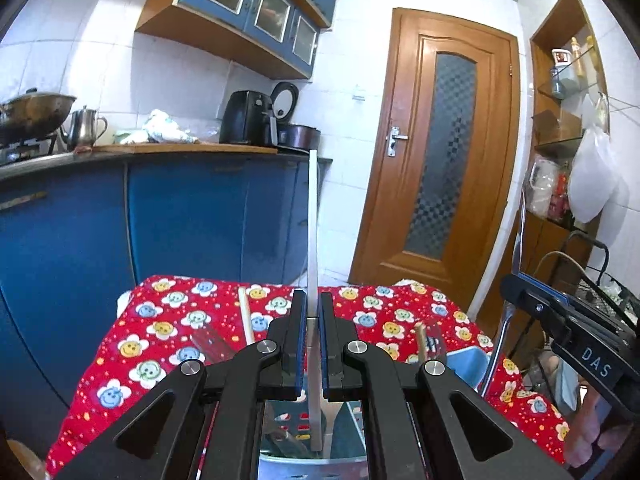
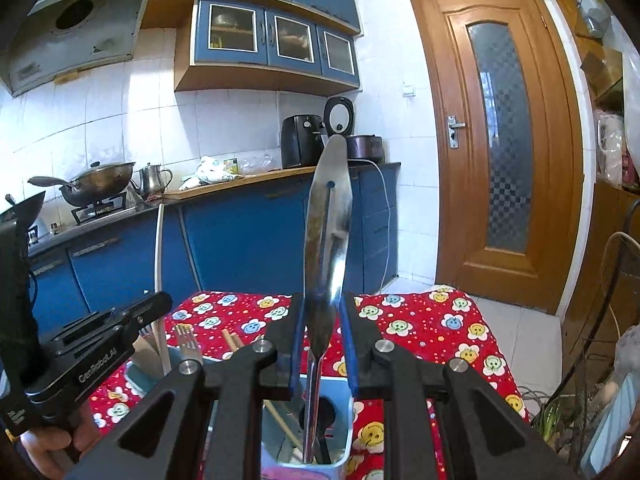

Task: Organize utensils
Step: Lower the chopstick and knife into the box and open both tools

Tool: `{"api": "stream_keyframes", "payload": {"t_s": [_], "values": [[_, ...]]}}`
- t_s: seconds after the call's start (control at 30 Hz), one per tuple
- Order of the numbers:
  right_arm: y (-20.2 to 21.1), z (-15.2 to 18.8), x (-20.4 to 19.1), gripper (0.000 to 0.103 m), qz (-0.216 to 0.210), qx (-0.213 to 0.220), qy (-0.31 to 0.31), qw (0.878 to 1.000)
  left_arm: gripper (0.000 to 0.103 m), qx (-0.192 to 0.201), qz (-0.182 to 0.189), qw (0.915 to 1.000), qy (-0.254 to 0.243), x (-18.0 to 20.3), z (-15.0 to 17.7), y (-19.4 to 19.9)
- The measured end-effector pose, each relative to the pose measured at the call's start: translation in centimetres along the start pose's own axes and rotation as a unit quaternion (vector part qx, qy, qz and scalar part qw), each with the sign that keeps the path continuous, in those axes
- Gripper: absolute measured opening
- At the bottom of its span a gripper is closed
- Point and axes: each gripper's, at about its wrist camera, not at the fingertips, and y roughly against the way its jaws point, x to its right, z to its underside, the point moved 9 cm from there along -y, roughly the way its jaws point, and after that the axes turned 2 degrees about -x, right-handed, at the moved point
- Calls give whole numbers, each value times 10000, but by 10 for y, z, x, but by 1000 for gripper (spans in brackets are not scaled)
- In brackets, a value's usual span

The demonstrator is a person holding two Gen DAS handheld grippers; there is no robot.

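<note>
My left gripper (image 1: 313, 316) is shut on a flat white handle (image 1: 313, 240) that stands upright, its lower end inside a steel utensil holder (image 1: 312, 466) with other utensils. My right gripper (image 2: 322, 312) is shut on a steel spatula handle (image 2: 326, 232) that stands upright, its lower end inside a light blue utensil holder (image 2: 344, 440). The blue holder also shows in the left view (image 1: 466, 364), with chopsticks (image 1: 421, 340) in it. The left gripper body (image 2: 92, 356) shows at the left of the right view, next to a fork (image 2: 188, 344).
Both holders stand on a small table with a red flower-print cloth (image 1: 168, 320). Behind are blue kitchen cabinets (image 1: 180, 216), a counter with an air fryer (image 1: 246, 118) and kettle, and a wooden door (image 1: 440, 152). A wire rack (image 1: 600, 292) stands to the right.
</note>
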Motion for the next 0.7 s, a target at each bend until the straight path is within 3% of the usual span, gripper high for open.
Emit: {"api": "stream_keyframes", "payload": {"t_s": [0.17,0.37,0.47,0.63,0.7], "values": [[-9,10,0,19,86,-18,202,9998,5,-50,-2,10000,52,-5,8,-1],[-19,27,4,20,101,-346,115,9993,5,-218,-39,9997,102,-7,17,-3],[-20,33,5,22,14,-462,-38,9989,12,-251,-87,9995,149,-9,20,0],[-12,32,0,36,-124,-405,-94,9991,19,-355,-24,9990,255,-8,21,7],[-7,30,-2,37,-171,-373,-125,9991,27,-353,3,9990,265,-8,20,11]]}}
